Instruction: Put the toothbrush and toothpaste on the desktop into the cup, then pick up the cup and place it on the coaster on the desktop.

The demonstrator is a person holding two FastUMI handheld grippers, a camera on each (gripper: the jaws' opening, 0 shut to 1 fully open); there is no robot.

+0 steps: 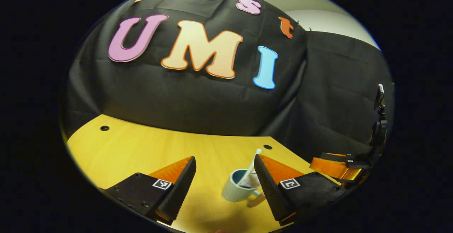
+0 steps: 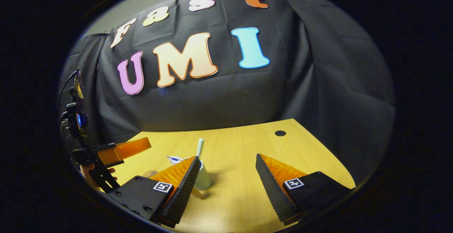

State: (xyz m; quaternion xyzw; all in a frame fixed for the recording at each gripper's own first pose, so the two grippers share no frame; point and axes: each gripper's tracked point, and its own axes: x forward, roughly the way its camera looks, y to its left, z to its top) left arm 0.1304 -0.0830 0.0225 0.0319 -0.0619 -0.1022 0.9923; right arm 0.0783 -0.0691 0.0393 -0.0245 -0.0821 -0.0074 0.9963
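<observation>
A pale cup [image 1: 235, 190] with a blue inside stands on the yellow wooden desktop [image 1: 141, 151]. A white toothbrush [image 1: 253, 162] and a toothpaste tube [image 1: 250, 180] stick out of it. My left gripper [image 1: 224, 158] is open, and the cup sits low between its fingers, close to the right one. In the right gripper view the cup [image 2: 205, 180] is partly hidden behind the left finger, with the toothbrush [image 2: 200, 147] and toothpaste [image 2: 174, 159] rising above it. My right gripper [image 2: 227, 157] is open and holds nothing. A small round tan coaster [image 2: 150, 173] lies left of the cup.
The other gripper [image 1: 332, 166] shows at the right of the left gripper view. In the right gripper view the other gripper [image 2: 122, 150] is at the left, held by a hand [image 2: 90, 177]. The desk has small round holes [image 2: 280, 133]. Black cloth walls close the back.
</observation>
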